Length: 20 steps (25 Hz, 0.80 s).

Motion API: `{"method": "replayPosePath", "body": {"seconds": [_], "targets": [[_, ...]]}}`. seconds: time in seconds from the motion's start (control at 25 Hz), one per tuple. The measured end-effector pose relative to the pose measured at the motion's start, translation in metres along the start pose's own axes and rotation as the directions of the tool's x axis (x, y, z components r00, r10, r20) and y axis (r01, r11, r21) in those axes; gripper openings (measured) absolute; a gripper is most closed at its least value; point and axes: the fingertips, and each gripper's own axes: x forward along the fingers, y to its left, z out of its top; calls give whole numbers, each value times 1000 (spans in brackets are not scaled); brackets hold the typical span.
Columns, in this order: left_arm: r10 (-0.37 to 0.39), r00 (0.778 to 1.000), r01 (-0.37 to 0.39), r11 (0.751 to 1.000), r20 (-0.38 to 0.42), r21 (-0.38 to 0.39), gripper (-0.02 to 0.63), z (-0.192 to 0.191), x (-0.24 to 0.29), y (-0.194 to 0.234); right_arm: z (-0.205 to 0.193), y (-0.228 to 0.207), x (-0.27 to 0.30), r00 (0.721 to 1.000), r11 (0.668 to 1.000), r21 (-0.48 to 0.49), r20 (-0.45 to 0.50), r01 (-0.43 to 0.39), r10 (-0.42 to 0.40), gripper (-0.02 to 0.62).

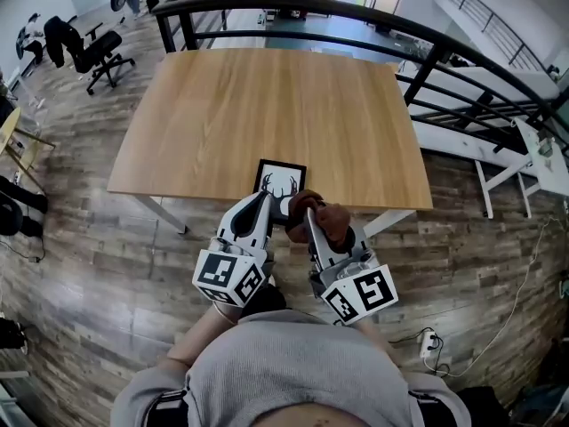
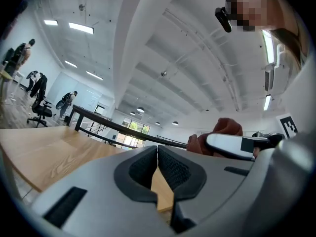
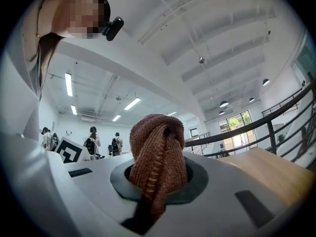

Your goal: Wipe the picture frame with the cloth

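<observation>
Wood tbl (image 1: 267, 105) (frame (image 1: 279, 181) nr edge), railing (image 1: 293, 5).

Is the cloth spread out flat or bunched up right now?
Bunched up: the cloth is a wadded lump pinched in the right gripper, not laid out on the table.

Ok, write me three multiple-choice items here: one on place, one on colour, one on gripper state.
1. Where does the picture frame lie?
A) near edge of the wooden table
B) the table's far edge
C) the floor
2. The cloth's colour?
A) blue
B) reddish brown
C) white
3. The right gripper is:
A) open, empty
B) shut on the cloth
C) shut on the frame
1 A: the head view shows it at the nearest edge. 2 B: rust-toned knit. 3 B: cloth bunched between its jaws.
</observation>
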Motion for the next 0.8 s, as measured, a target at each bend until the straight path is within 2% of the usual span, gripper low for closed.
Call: {"method": "replayPosePath", "body": {"seconds": [0.2, 0.4, 0.8], "targets": [[-38, 999, 38, 999, 2, 8, 8, 14, 38, 36, -1, -21, 51, 1000, 1000, -8, 10, 19, -19, 46], [-61, 998, 61, 998, -9, 1, 8, 12, 54, 59, -9, -28, 76, 999, 999, -12, 23, 46, -46, 46], [-99, 994, 99, 995, -48, 8, 8, 4, 76, 65, -13, -50, 90, 998, 998, -13, 5, 64, -64, 46]]}}
